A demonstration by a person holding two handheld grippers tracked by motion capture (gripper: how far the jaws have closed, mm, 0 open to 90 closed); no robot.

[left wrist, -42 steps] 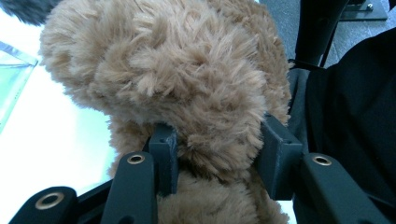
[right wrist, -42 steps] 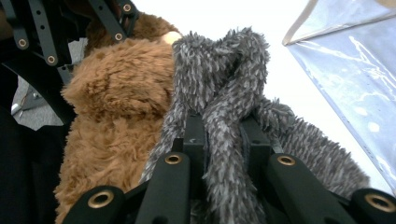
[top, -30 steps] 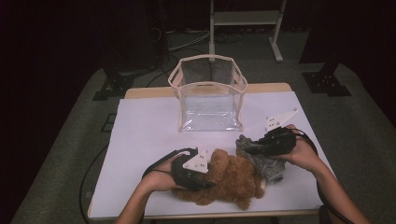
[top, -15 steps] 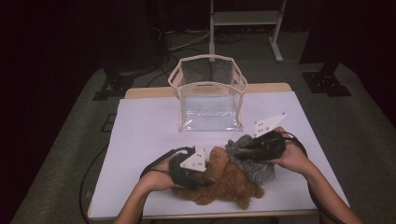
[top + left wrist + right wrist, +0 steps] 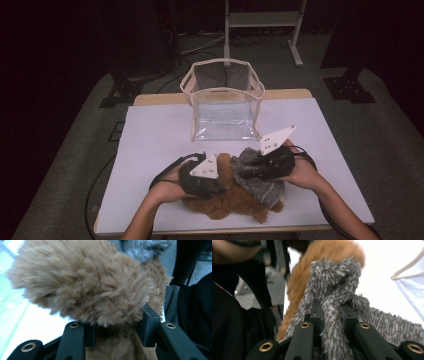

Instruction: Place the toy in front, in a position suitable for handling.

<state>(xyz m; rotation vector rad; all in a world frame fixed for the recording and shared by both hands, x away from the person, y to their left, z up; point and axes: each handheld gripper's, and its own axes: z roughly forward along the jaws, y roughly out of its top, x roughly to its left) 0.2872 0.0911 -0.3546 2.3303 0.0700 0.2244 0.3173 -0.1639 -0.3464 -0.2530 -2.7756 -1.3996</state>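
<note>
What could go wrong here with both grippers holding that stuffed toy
The right gripper pinches only a narrow fold of the grey knit garment, so the fabric may slip out. The left gripper grips loose fur on the brown plush toy; opposing pulls might stretch the garment or drag the toy.

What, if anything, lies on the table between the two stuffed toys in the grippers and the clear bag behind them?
Nothing visible. The brown plush toy sits in the left gripper, the grey plush toy in the right gripper. Only a bare strip of white table separates them from the clear bag, whose top stands open.
</note>
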